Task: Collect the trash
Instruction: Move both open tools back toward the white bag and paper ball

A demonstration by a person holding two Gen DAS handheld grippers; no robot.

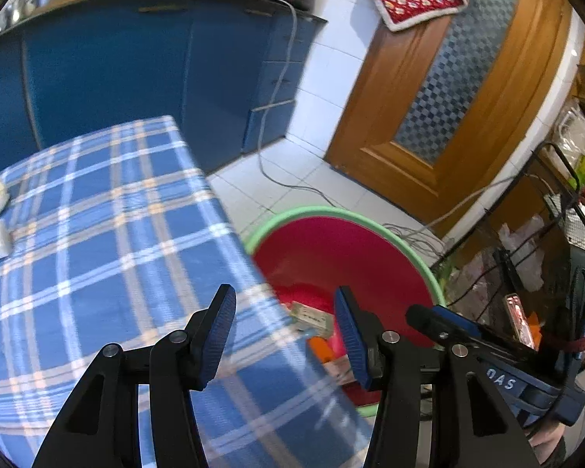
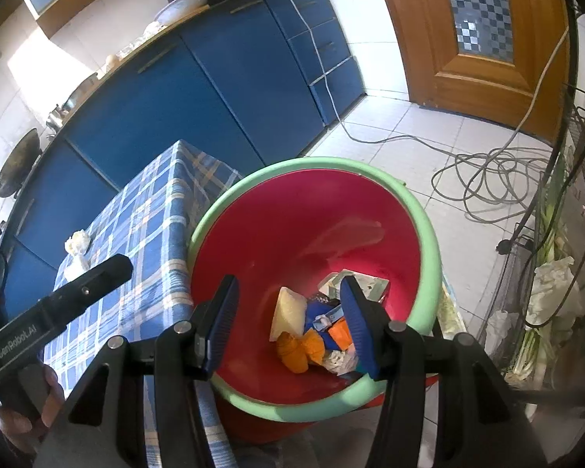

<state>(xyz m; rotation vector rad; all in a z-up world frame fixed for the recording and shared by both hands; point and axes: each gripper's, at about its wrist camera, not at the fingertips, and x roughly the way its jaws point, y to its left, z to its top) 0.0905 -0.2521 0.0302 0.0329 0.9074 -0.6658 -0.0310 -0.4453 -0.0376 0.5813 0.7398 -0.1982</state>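
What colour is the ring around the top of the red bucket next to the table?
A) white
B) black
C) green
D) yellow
C: the red bucket has a light green rim running all the way round its top, seen in both wrist views beside the checked tablecloth.
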